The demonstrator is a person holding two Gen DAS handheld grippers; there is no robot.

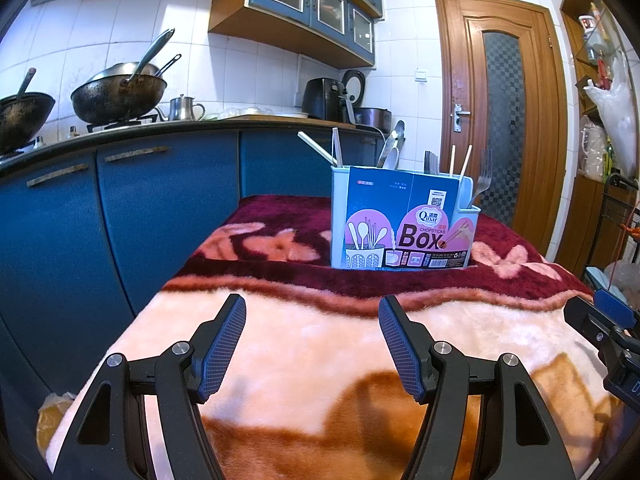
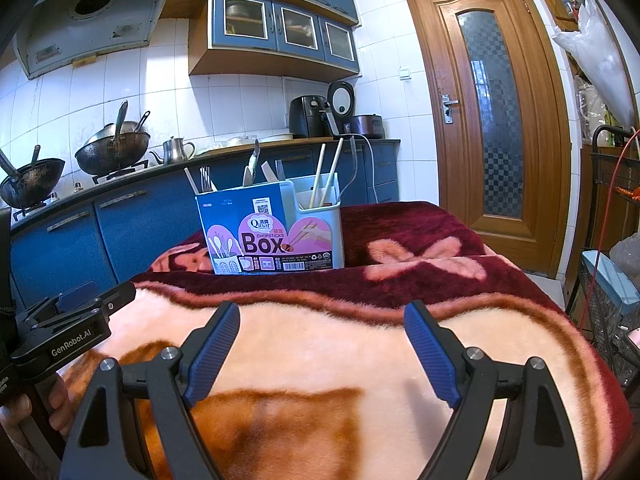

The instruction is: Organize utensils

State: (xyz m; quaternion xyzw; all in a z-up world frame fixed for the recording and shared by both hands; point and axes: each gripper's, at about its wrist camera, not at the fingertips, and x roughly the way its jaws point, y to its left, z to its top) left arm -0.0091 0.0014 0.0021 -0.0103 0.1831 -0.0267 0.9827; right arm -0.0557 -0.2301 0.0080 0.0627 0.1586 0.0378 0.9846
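A light blue utensil holder (image 1: 404, 220) (image 2: 272, 232) with a "Chopsticks Box" label stands upright on the far, dark red part of a plush blanket (image 1: 320, 352) (image 2: 340, 344). Chopsticks (image 2: 326, 174), forks (image 1: 484, 178), a spoon (image 1: 390, 152) and other utensils stick up out of it. My left gripper (image 1: 312, 312) hovers open over the pale near part of the blanket, well short of the holder, with nothing between its fingers. My right gripper (image 2: 320, 318) is likewise open and empty. In the right wrist view the left gripper's body (image 2: 68, 328) shows at the left edge, held by a hand.
Blue kitchen cabinets (image 1: 120, 220) run along the left under a counter with woks (image 1: 118, 94), a kettle (image 1: 182, 108) and an air fryer (image 2: 308, 116). A wooden door (image 2: 488, 112) stands behind on the right. A wire rack (image 2: 608, 280) with bags sits at the blanket's right edge.
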